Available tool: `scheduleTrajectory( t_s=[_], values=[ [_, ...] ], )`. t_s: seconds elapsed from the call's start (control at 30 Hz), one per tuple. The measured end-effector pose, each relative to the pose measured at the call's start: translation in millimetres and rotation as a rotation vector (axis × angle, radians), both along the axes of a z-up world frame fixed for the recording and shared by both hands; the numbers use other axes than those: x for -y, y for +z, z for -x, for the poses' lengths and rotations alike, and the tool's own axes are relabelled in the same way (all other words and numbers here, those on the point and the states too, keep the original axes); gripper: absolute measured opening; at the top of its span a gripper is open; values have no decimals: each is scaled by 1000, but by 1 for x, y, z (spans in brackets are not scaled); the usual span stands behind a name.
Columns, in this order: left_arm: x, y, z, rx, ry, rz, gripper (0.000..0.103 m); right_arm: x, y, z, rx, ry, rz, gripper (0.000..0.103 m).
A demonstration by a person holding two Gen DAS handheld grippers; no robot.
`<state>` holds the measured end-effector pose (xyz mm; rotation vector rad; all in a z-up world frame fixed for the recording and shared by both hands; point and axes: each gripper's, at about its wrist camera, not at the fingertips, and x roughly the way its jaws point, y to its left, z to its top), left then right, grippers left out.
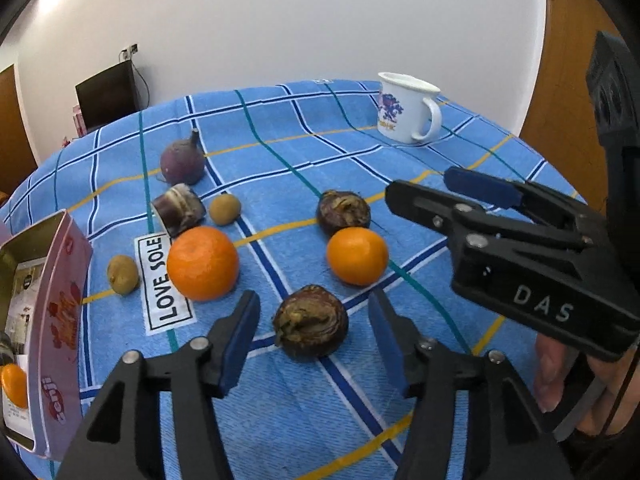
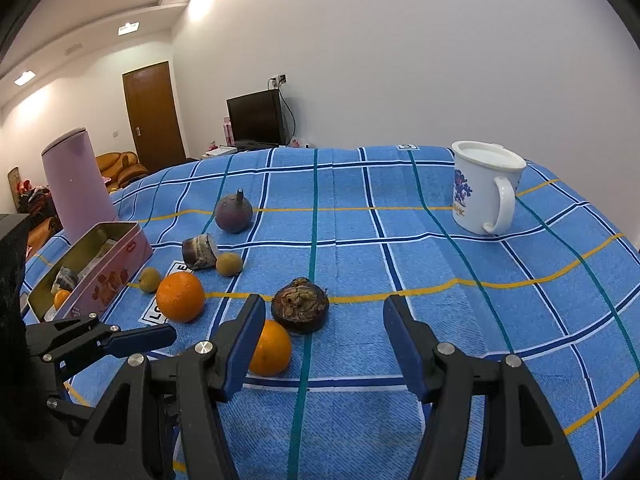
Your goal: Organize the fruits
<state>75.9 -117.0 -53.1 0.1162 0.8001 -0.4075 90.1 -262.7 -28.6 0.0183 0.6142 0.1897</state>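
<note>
The left tongs (image 1: 314,338) stand wide apart, empty, with a dark brown fruit (image 1: 310,322) lying on the bench (image 1: 420,384) between their blue pads. The right tongs (image 2: 324,344) are also wide and hold nothing; a second dark fruit (image 2: 300,310) and an orange (image 2: 270,348) lie just ahead of them. A bigger orange (image 1: 203,263), two small brown fruits and a purple fruit (image 1: 183,161) lie near the pink tin (image 1: 56,320), which already holds a small orange (image 1: 14,385). A white mug (image 2: 482,188) stands well apart.

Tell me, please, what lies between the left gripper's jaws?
A dark brown water chestnut sits on the cloth between the open jaws of the left gripper, untouched, in the left wrist view.
</note>
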Motion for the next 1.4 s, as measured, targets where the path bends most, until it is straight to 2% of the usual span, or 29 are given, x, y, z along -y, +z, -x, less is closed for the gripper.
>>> scheduleTrajectory(
  t_s=[0.07,0.13,0.27,0.4,0.47,0.63,0.8,0.93,1.0,1.4],
  values=[
    [3,-4,-5,-30,5,-22,57,0,0,0,-2,0,6,63],
    [2,-6,-9,-52,5,-9,43,-1,0,0,-2,2,11,63],
    [0,-6,-8,-45,-2,-4,42,-3,0,-1,-8,12,14,63],
    [-15,2,-2,30,50,-11,41,-8,-1,-2,-15,40,24,63],
    [-25,5,-3,57,91,-12,41,-12,-4,-5,-37,64,35,63],
    [-44,8,-4,71,143,43,41,-28,-15,-16,-119,147,61,63],
    [-51,11,0,92,165,63,41,-33,-21,-22,-161,163,70,63],
    [-52,12,1,98,174,64,41,-38,-28,-28,-214,189,77,43],
    [-52,13,2,102,170,68,41,-40,-30,-29,-227,205,75,38],
    [-57,19,9,161,210,76,41,-38,-16,-14,-123,241,46,38]
  ],
)
